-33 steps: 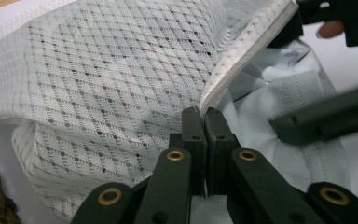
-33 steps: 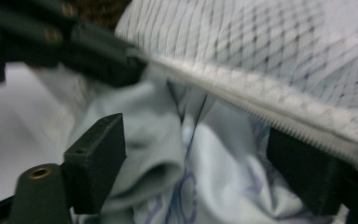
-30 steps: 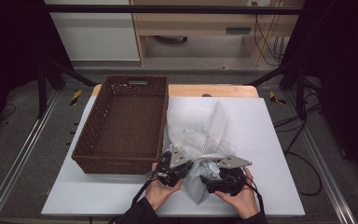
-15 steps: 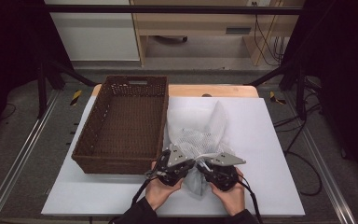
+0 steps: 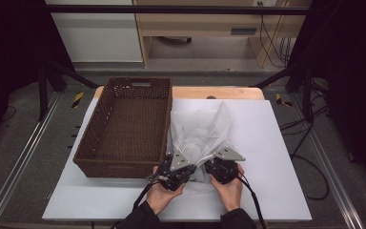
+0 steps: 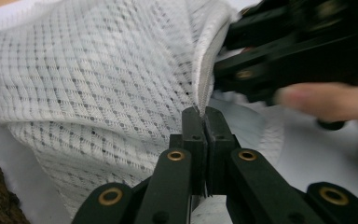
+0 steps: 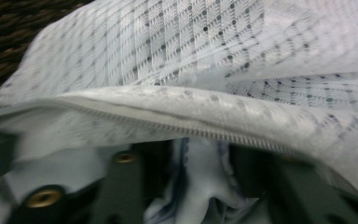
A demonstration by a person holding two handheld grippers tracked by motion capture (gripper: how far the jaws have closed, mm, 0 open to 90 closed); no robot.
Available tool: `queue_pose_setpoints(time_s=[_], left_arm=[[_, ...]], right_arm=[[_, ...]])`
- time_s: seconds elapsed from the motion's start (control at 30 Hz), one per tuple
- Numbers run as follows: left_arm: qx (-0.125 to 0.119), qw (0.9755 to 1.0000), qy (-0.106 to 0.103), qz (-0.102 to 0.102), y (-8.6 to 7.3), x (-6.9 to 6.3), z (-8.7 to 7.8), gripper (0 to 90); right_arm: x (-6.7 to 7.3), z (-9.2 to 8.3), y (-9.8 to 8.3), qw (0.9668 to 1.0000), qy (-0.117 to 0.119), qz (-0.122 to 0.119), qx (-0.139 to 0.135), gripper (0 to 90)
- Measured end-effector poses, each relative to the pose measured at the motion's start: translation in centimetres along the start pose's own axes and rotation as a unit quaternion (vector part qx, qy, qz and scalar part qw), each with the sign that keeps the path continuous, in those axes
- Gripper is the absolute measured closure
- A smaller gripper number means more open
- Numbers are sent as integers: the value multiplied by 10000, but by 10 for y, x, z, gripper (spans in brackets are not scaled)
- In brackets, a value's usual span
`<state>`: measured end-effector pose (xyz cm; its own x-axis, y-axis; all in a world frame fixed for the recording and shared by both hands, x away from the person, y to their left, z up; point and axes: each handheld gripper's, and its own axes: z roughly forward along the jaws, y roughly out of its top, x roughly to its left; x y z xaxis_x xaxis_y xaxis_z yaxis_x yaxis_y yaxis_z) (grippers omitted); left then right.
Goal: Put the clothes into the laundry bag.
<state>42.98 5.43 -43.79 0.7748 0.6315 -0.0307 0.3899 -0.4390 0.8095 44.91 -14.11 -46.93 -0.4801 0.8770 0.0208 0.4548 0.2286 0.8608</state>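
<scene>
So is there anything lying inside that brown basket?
No, the high view shows the brown basket with a bare woven floor, while the white mesh bag lies beside it on the table.

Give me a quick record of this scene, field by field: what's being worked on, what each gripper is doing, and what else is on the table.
work item: white mesh laundry bag with a zipper edge
left gripper: shut on the bag's zipper edge
right gripper: at the bag's opening, jaws just opening, cloth between them, grip unclear
basket: brown wicker, empty, left of the bag
surface: white board on the table
</scene>
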Motion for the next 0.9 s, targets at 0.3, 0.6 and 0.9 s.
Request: queue_pose_setpoints(time_s=[0.3,0.6,0.9], left_arm=[[114,9999,72,21,-4,-2,12,884],[58,10000,-12,-32,-1,-2,8,884],[-319,9993,-184,64,15,-11,-18,886]], right_arm=[[-3,-28,-18,9979,537,-101,352,163],[-1,-13,-23,9975,403,-188,557,755],[5,-1,-8,9993,382,-17,42,795]])
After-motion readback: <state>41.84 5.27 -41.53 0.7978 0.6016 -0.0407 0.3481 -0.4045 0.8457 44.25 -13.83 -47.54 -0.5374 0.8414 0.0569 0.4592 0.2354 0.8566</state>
